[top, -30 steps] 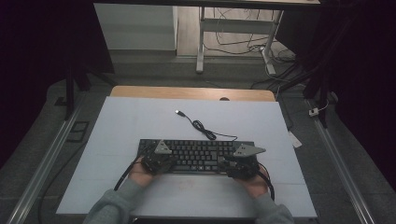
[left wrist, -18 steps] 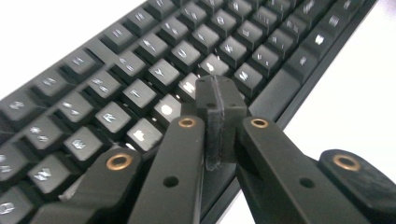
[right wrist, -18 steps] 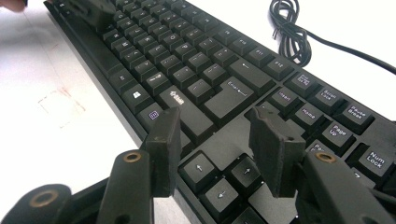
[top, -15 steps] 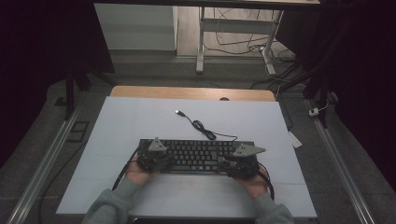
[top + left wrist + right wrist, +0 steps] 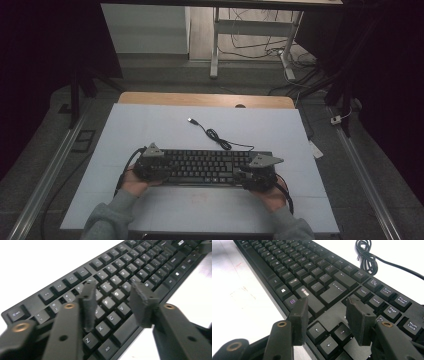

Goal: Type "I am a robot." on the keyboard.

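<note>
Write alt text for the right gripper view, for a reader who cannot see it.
The right claw hangs open just above the right end of a black keyboard, its two black jaws apart over the arrow keys with nothing between them. The keyboard lies on a white table, and its coiled black cable rests beyond the top row of keys.

Premises: a laboratory recording bay. Evidence: pale blue-white sheet-covered wooden table [image 5: 150, 130], black surrounding curtains [image 5: 45, 55], metal floor rails [image 5: 45, 175], loose black floor cables [image 5: 260, 45], grey metal desk legs [image 5: 215, 45].
</note>
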`<state>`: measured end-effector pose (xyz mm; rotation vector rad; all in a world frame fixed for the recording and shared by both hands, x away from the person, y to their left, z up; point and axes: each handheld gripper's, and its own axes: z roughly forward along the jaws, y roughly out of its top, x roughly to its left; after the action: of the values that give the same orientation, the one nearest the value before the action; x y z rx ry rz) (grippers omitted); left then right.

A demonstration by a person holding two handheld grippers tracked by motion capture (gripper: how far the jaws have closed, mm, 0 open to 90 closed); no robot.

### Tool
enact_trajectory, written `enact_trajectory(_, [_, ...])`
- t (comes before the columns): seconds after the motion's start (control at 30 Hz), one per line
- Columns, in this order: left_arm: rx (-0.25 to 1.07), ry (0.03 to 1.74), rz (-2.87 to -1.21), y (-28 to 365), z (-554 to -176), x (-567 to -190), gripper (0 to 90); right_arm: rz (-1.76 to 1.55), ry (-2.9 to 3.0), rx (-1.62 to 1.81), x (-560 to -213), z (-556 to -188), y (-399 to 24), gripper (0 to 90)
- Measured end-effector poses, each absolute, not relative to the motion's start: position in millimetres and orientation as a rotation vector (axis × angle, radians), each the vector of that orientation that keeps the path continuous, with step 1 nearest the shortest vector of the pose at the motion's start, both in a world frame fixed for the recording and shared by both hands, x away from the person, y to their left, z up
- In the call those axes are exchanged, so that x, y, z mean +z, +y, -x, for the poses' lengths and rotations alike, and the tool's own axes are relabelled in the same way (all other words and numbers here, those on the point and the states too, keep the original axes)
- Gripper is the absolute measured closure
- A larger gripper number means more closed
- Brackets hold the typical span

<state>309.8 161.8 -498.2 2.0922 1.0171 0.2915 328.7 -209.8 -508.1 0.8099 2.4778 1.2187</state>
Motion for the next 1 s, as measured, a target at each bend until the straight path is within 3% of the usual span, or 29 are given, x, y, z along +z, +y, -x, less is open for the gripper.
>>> enact_trajectory(0.3, [0.299, 1.037, -2.094, 163, -309, -498, 42.1, -0.804, 2.48, 1.214, -508, -329, -209, 52.4])
enact_trajectory(1.0, [0.293, 1.044, -2.113, 163, -311, -501, 38.1, -0.78, 2.46, 1.279, -500, -332, -195, 52.0])
